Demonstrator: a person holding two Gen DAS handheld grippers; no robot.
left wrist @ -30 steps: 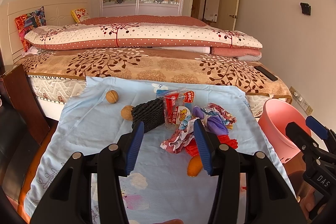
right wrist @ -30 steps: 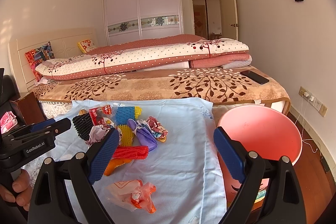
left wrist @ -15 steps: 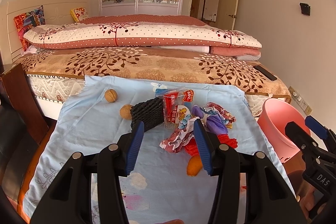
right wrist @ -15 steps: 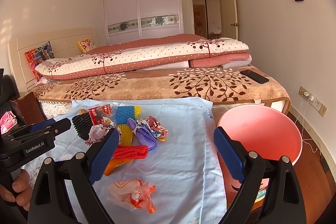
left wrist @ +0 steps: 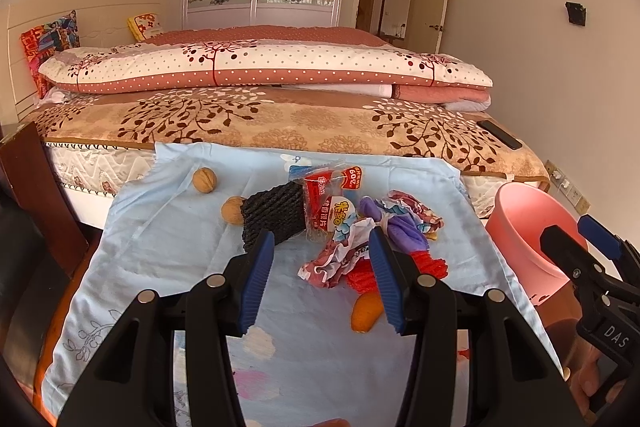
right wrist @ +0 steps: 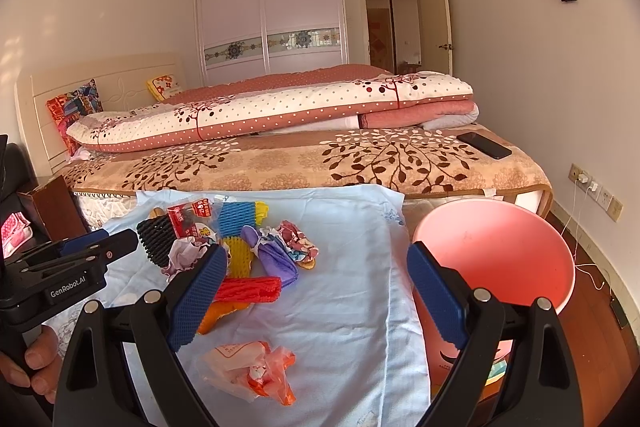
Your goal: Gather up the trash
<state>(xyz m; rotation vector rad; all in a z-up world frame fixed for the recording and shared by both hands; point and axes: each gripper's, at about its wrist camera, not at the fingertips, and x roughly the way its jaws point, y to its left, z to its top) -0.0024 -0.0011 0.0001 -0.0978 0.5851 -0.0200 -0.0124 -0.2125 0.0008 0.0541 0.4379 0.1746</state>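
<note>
Trash pile [left wrist: 352, 231] unmoved since earlier frame, centre of blue cloth [left wrist: 168, 239], pink bin [right wrist: 496, 251] at right. Left gripper [left wrist: 320, 275], right gripper [right wrist: 312, 291] both still spread wide, empty, hovering.

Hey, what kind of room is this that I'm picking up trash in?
Most likely a home bedroom: a wide bed with a leaf-patterned tan blanket, a folded polka-dot quilt, and a white sliding-door wardrobe behind it.

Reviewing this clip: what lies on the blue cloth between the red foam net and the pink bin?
Nothing: in the right wrist view, the blue cloth is bare from the red foam net to its edge beside the pink bin.
</note>
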